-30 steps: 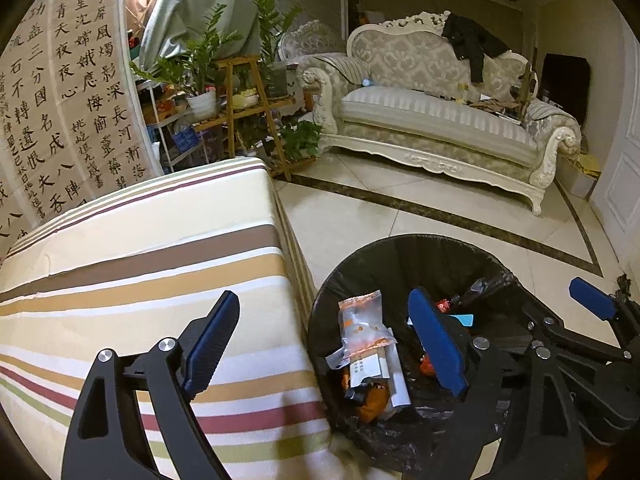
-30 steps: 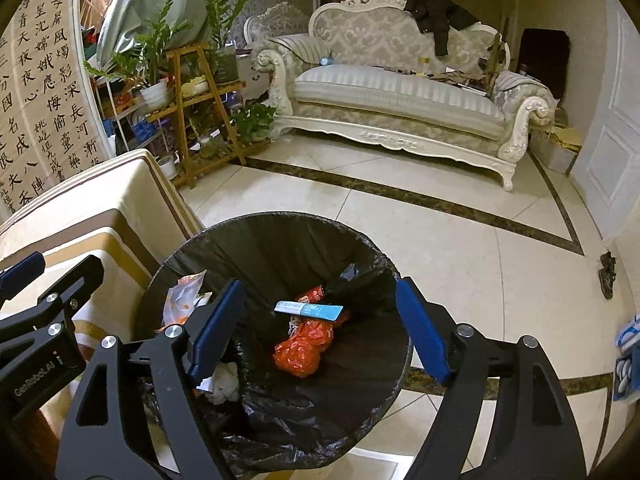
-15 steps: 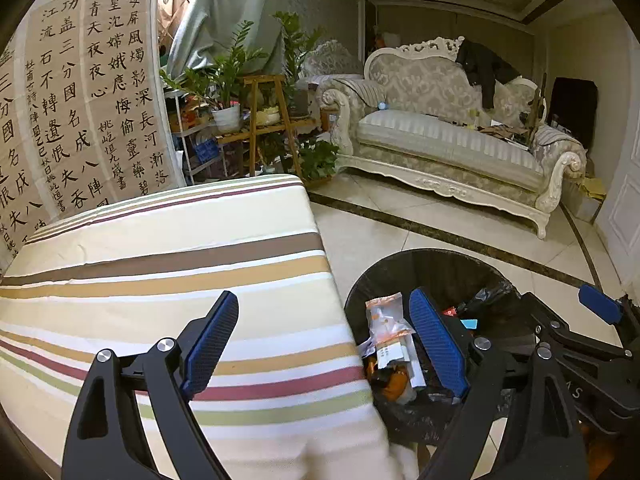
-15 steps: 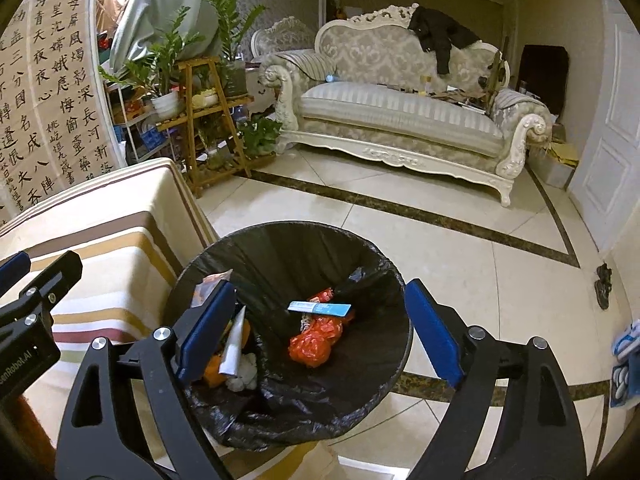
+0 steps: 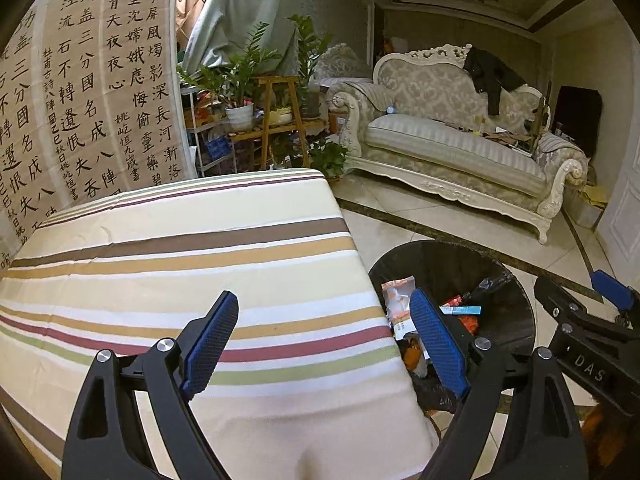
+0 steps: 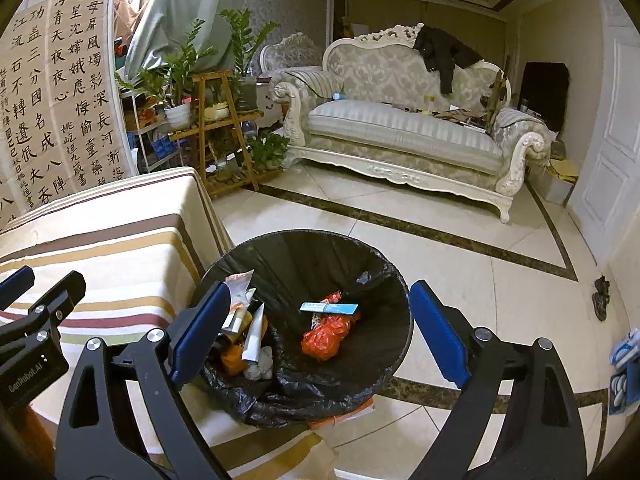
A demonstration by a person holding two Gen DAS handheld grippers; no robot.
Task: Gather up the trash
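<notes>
Right claw (image 6: 316, 336) wider, bin (image 6: 304, 248) upright

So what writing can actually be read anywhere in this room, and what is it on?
"GenRobot.AI": white letters on the left gripper body, seen from the right wrist.
"DAS": part of a label on the right gripper body, the rest cut off.
Large brush calligraphy on the wall scrolls, including "三分國" and "長河".
Print on the wrappers in the trash bin: too small to read.

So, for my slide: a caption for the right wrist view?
Open right gripper above black-lined trash bin holding wrappers beside striped table.
</notes>
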